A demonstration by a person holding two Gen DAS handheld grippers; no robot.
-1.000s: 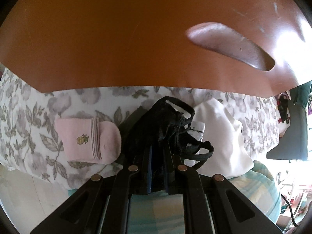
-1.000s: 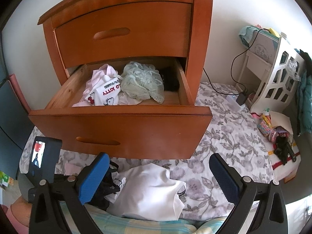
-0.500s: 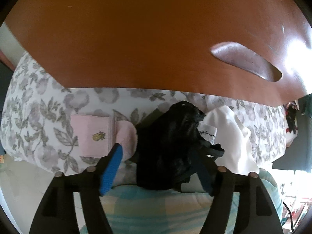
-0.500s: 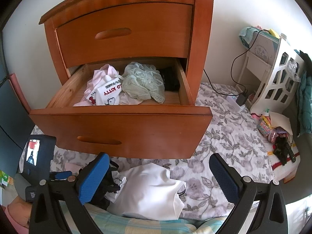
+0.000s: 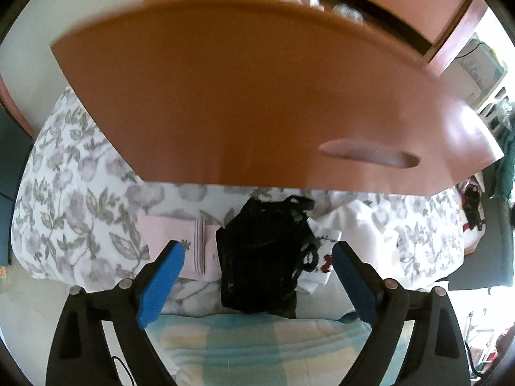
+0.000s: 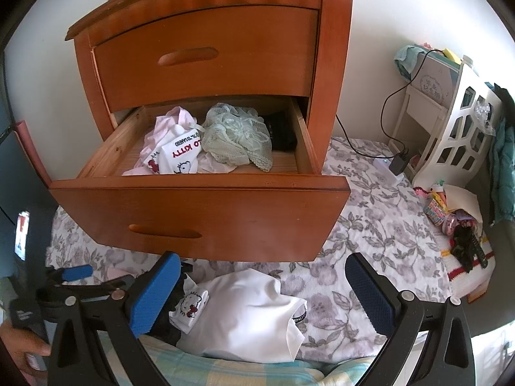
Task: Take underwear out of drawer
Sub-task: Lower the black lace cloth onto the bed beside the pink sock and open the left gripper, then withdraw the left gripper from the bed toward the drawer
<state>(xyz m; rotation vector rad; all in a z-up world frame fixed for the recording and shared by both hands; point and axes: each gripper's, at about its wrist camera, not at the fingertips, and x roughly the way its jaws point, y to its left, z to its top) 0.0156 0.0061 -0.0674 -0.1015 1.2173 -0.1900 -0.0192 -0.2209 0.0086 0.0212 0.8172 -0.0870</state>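
Note:
A black lace underwear piece (image 5: 264, 257) lies loose on the bedding below the drawer front (image 5: 244, 96), between the spread fingers of my left gripper (image 5: 257, 254), which is open and holds nothing. The right wrist view looks into the open lower drawer (image 6: 199, 218): a pale green lace piece (image 6: 236, 136), a white Hello Kitty garment (image 6: 180, 154) and a dark item (image 6: 280, 132) lie inside. My right gripper (image 6: 262, 276) hangs open above a white garment (image 6: 254, 315) on the bed. The left gripper's blue pad (image 6: 77, 272) shows at lower left.
A pink sock (image 5: 180, 241) lies left of the black piece. The floral sheet (image 6: 370, 225) covers the bed, with a checked blanket (image 5: 257, 347) nearest me. A white shelf (image 6: 450, 141), charger cable (image 6: 386, 128) and small clutter (image 6: 457, 225) sit to the right. The upper drawer (image 6: 206, 58) is closed.
My left gripper opened and let go of the black underwear, which now rests on the bedding. The left gripper then pulled back and up. The right gripper barely moved.

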